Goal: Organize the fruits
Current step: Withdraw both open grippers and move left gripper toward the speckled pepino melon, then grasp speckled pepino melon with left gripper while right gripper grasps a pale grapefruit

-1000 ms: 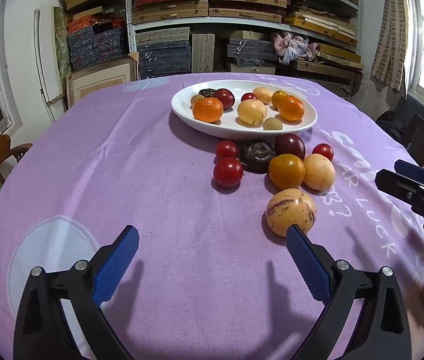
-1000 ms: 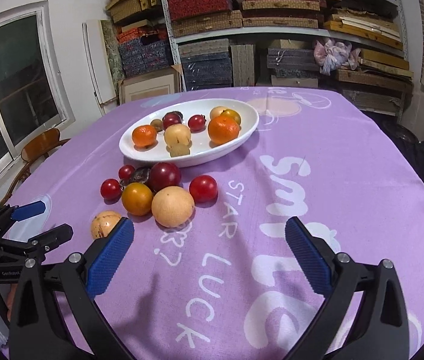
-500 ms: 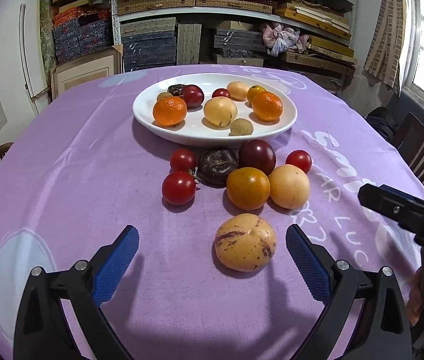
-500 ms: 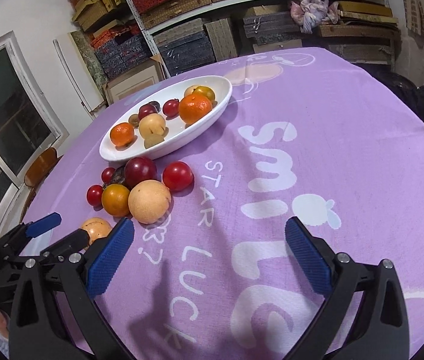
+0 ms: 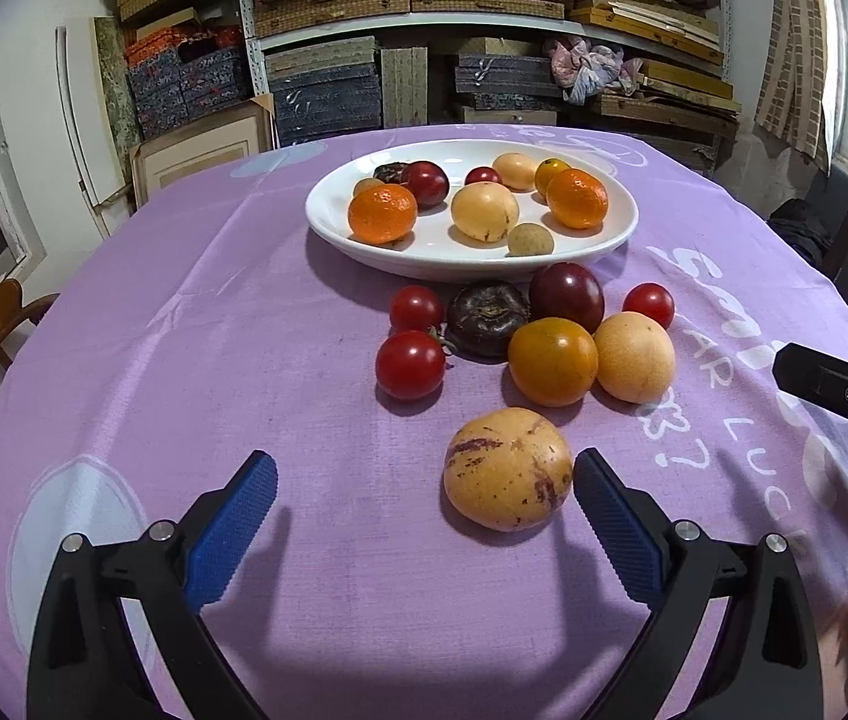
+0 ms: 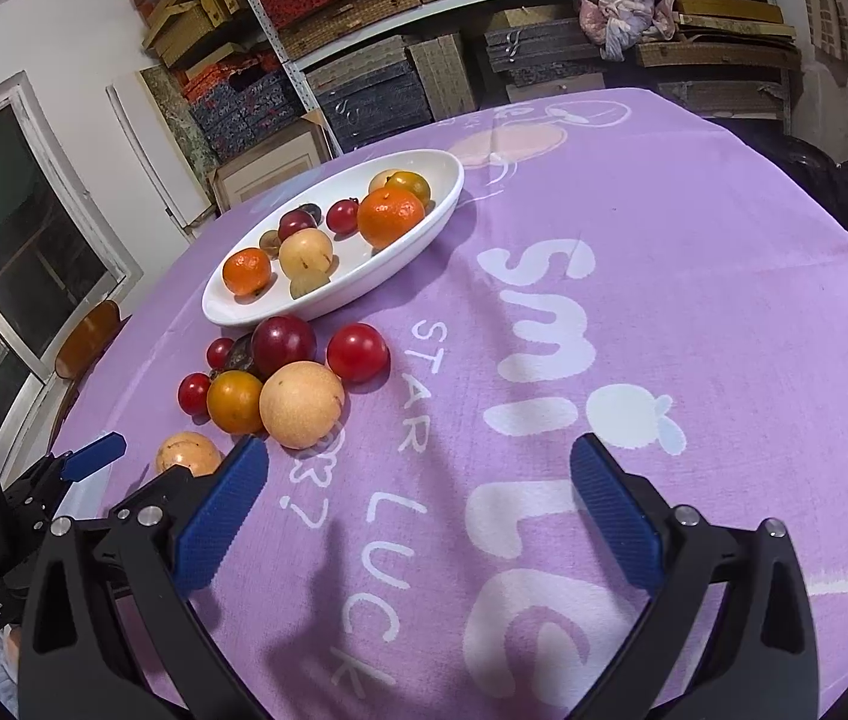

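Yellow streaked melon [image 5: 508, 468], lower centre, sat by L gripper [image 5: 424, 504] pad; looked smooth, firm, roll-prone, so grip across its middle. L and R gripper [image 6: 418, 492] both wide, empty.

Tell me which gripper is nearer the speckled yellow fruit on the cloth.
Left. The left gripper is open right beside the speckled yellow fruit; the right gripper hangs open farther right.

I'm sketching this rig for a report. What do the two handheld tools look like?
Both match. The left tool and right tool have matte black plastic frames forking into two angled fingers, each faced with a ribbed blue pad and fastened by silver round-head screws. No cables show. Small white lettering marks the left tool's body, too small to read.
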`<state>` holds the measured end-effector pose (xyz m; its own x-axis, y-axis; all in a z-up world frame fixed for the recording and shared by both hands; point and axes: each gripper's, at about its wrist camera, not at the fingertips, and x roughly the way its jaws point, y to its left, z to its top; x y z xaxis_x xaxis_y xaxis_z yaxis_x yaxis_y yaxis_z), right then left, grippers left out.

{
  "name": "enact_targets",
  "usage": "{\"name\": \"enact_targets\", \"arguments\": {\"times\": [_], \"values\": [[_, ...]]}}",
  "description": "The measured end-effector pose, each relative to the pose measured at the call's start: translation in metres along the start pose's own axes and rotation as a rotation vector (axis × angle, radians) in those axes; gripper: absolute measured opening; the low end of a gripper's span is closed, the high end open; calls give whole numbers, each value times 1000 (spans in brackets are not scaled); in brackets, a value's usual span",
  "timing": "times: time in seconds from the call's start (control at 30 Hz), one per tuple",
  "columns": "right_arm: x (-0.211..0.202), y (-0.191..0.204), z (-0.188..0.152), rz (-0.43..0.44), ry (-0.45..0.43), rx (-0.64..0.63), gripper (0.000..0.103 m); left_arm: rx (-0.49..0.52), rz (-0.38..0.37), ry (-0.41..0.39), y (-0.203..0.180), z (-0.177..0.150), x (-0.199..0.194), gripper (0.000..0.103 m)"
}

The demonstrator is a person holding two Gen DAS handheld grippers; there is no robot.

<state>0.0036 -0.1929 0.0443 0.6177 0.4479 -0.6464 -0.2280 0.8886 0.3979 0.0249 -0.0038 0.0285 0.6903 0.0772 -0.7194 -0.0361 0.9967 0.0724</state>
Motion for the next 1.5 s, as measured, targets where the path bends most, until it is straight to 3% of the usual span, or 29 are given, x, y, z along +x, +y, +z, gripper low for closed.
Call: {"name": "enact_targets", "arguments": {"times": [0.5, 0.77, 0.93, 1.1, 1.23, 1.37, 1.5], "values": [[2, 2, 0, -1, 4, -9, 99, -75, 37, 14, 29, -2, -2, 100], [2, 3, -2, -5, 0, -13, 99, -79, -6, 93, 43, -10, 5, 100], [3, 8, -4, -11, 1, -47, 99, -113, -32, 86, 55, -12, 2, 99], [4, 12, -5, -13, 5, -71, 99, -28, -53, 31, 34, -7, -5, 99], [3, 13, -5, -11, 4, -64, 99, -6, -71, 55, 26, 0, 7, 99], [4, 14, -5, -10, 6, -71, 99, -90, -114, 87, 41, 2, 16, 84], [4, 14, -5, -10, 4, -72, 99, -102, -117, 72, 46, 2, 13, 68]]}}
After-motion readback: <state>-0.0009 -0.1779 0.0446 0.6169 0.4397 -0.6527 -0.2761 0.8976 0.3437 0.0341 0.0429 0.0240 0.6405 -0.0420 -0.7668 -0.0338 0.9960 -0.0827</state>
